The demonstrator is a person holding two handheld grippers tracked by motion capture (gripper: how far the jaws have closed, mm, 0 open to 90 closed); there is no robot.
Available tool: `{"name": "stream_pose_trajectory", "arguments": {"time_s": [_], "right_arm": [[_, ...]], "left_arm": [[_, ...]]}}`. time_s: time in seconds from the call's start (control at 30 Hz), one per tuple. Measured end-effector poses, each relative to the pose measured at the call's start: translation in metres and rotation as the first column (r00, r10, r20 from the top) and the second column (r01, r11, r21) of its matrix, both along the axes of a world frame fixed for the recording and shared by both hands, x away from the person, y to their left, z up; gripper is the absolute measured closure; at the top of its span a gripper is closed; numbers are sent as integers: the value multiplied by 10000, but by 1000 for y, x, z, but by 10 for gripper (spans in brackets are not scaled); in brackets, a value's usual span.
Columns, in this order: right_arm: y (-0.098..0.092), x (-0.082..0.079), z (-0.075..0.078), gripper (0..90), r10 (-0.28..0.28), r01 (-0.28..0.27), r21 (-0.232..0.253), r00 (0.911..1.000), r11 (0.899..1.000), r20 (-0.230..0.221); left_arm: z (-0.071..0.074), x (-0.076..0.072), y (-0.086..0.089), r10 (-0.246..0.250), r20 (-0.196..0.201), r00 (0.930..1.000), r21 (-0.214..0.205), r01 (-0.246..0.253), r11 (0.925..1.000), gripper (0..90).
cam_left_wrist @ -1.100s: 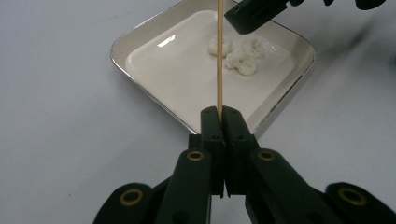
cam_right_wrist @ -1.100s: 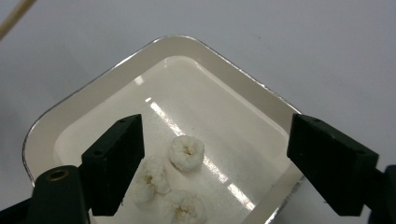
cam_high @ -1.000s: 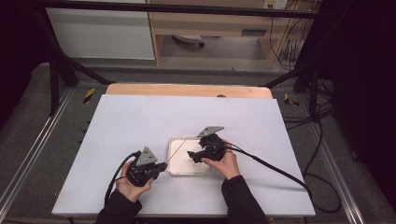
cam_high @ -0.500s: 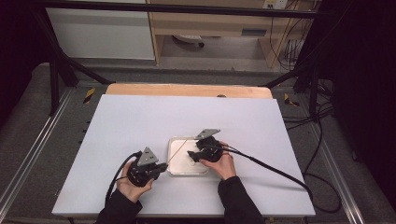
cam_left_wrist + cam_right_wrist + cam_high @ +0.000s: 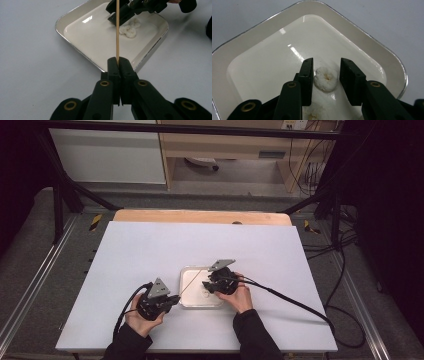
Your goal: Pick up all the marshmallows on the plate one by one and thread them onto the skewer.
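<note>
A shallow white tray [image 5: 192, 299] lies on the table in front of the person. My left gripper [image 5: 175, 299] is shut on the lower end of a thin wooden stick [image 5: 117, 30], which slants up over the tray. My right gripper [image 5: 326, 63] reaches into the tray from the right. Its jaws have just been closing and now stand on either side of a white ring-shaped piece [image 5: 326, 79], with a small gap left at the right jaw. A second white piece [image 5: 313, 112] lies just below it. In the left gripper view the right gripper [image 5: 122, 16] hovers over these pieces [image 5: 129, 29].
The tray's metal rim [image 5: 75, 50] lies close in front of my left jaws. A wide white tabletop [image 5: 150, 250] surrounds the tray, with a wooden strip [image 5: 200, 216] along its far edge. The right gripper's cable [image 5: 295, 302] trails off to the right.
The right hand has edged slightly left over the tray. The left hand and the stick have kept still.
</note>
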State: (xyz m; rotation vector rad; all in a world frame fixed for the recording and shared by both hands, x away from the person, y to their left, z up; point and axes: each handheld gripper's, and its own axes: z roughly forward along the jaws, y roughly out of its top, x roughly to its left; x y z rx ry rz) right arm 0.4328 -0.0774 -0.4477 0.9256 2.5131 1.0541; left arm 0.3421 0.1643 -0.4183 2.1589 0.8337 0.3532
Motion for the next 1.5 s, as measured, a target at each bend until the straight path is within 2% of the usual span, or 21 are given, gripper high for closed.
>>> {"name": "stream_pose_trajectory", "arguments": {"time_s": [0.3, 0.57, 0.7, 0.83, 1.0, 1.17, 1.27, 1.5], "right_arm": [[-3, 1, 0, 696, -414, 423, 273, 9986, 9987, -327], [-6, 1, 6, 710, -454, 480, 533, 9977, 9974, -504], [-10, -1, 16, 714, -352, 427, 1089, 9969, 9931, -703], [-19, -3, 27, 718, -276, 430, 1810, 9959, 9825, -866], [-32, -8, 37, 718, -171, 462, 2662, 9937, 9628, -1106], [-46, -12, 46, 720, -149, 562, 3424, 9924, 9379, -1219], [-54, -15, 52, 721, -31, 547, 4024, 9918, 9138, -1279], [-72, -21, 69, 724, 260, 418, 5296, 9924, 8472, -1199]], "left_arm": [[0, -1, 0, -17, 42, 10000, -28, 17, 10000, 885], [0, -1, 0, -46, 42, 10000, -50, 46, 10000, 885], [1, -2, 0, -97, 126, 9999, -105, 98, 9999, 885], [1, -3, -1, -144, 183, 9997, -111, 146, 9998, 884], [1, -4, -2, -156, 283, 9995, -182, 162, 9997, 885], [1, -6, -4, -297, 384, 9988, -193, 304, 9994, 885], [1, -8, -5, -389, 468, 9981, -238, 401, 9989, 884], [2, -11, -9, -561, 669, 9962, -371, 587, 9976, 885]]}}
